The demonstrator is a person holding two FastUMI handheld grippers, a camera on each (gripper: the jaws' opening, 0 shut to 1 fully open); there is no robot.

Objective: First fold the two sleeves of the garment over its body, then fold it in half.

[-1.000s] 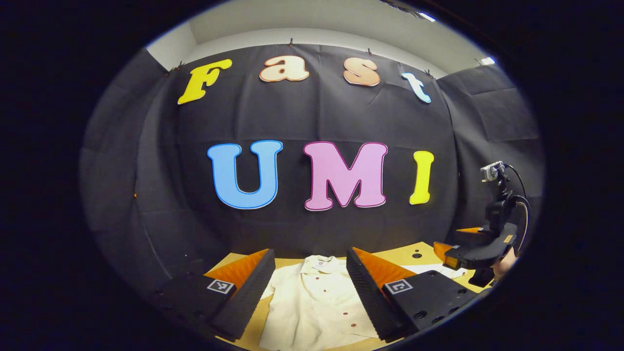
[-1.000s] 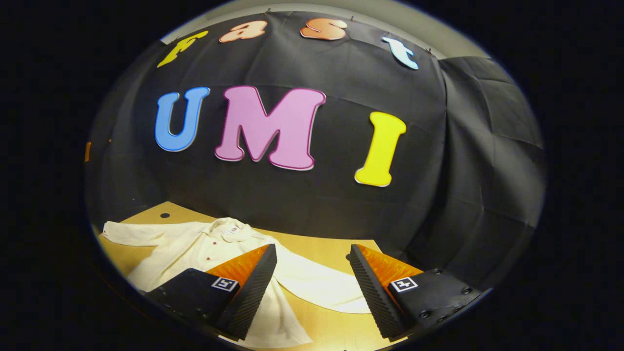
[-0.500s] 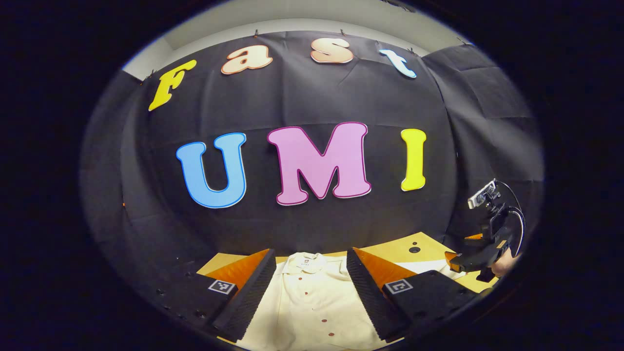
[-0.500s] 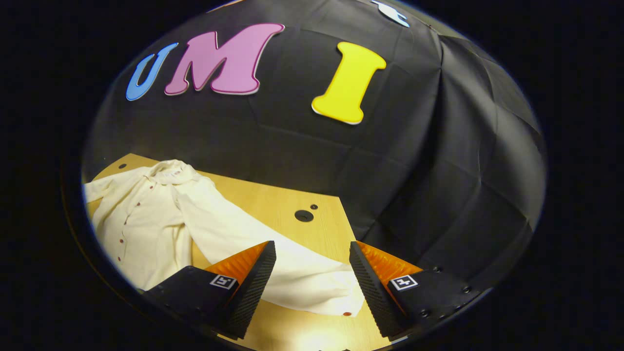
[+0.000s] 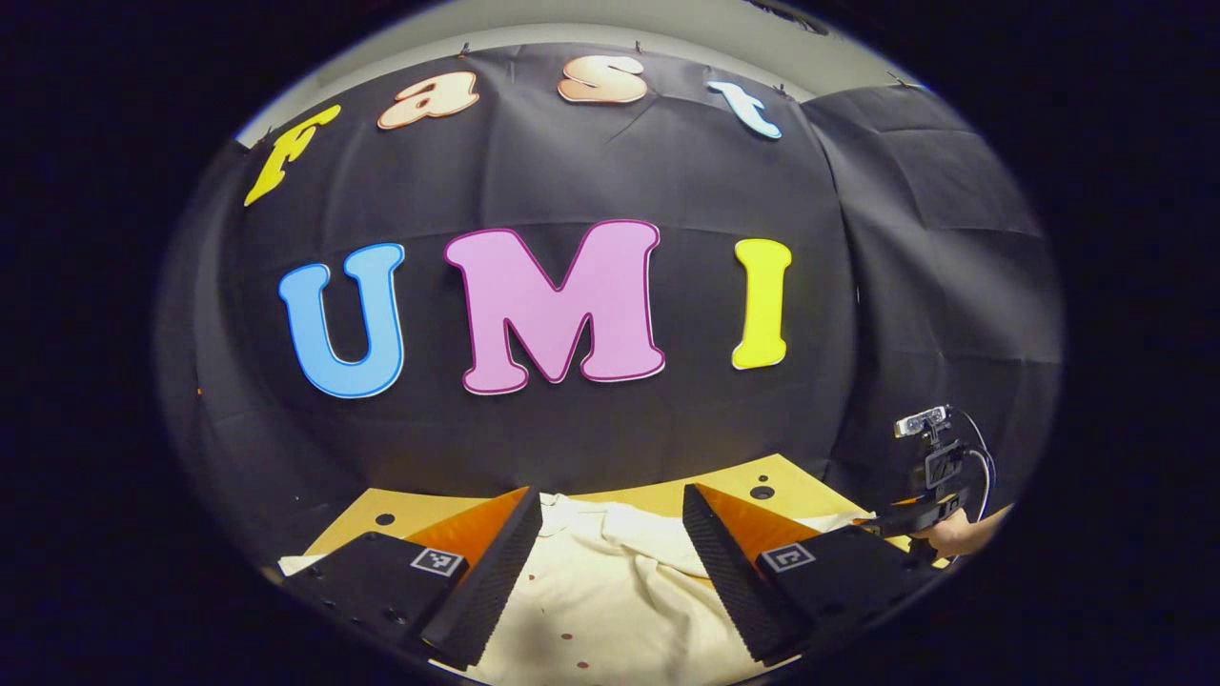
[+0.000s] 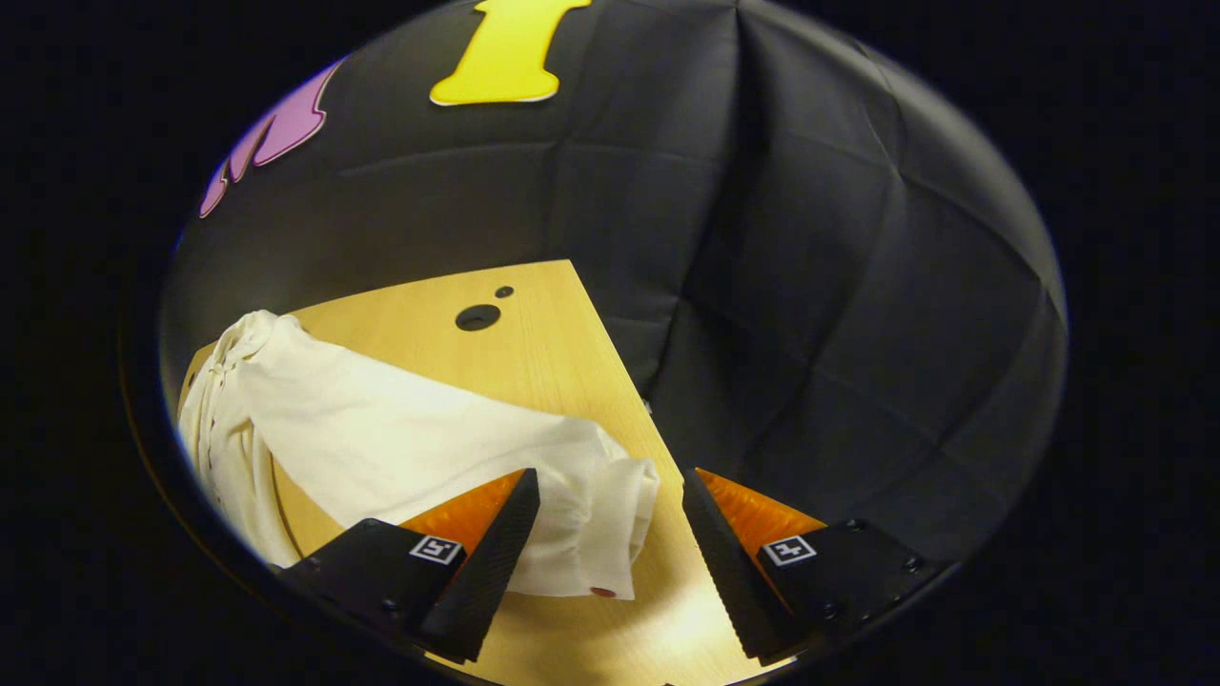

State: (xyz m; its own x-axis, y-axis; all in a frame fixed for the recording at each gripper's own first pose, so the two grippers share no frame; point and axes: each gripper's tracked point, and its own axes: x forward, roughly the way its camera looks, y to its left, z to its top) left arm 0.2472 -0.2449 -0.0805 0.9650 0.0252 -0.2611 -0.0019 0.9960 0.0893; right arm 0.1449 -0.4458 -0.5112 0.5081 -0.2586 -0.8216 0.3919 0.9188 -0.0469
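We see a cream shirt [image 5: 610,595] lying flat on the yellow wooden table [image 6: 562,333]. It has small dark red buttons down its front. Its collar end points toward the black wall. In the right gripper view we see one long sleeve [image 6: 419,438] of the shirt stretched out to the side across the table, away from the body. It is not folded over the body. The cuff [image 6: 610,538] at the sleeve's end is a bit bunched up and has a little red button at its edge.
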